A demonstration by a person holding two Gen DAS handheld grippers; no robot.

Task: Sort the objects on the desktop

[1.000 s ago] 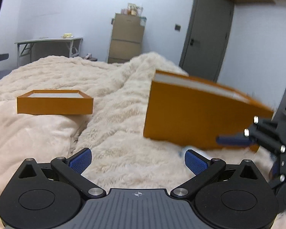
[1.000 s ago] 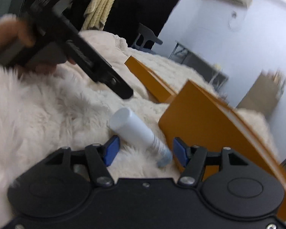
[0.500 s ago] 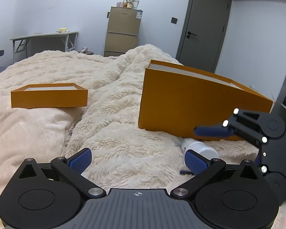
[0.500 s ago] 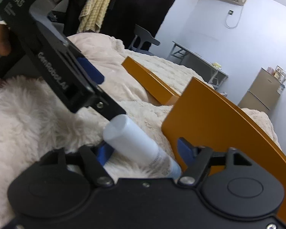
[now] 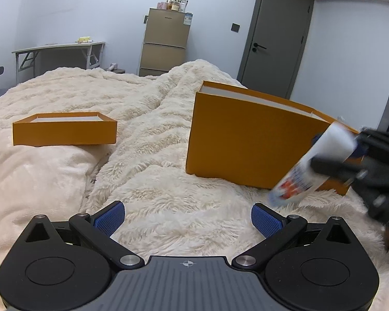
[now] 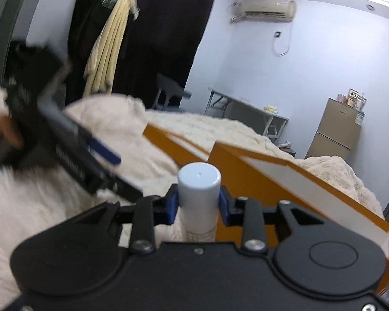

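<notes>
The right gripper (image 6: 198,203) closes its blue pads (image 6: 171,204) on a white cylindrical plastic tube with a flat cap (image 6: 199,181), which sits between them, lifted clear of the cream fluffy blanket (image 5: 168,207) and tilted, just beside the near wall of the deep orange cardboard box (image 5: 246,140). The left gripper (image 5: 186,216) rests low over the blanket in front of that box, jaws spread wide and empty. A shallow orange cardboard lid (image 5: 64,132) lies well to the left of the box. Likely risk: the grip lies near the cap end, so the smooth tube may pivot or slip out; its lower end could also catch the box wall.
</notes>
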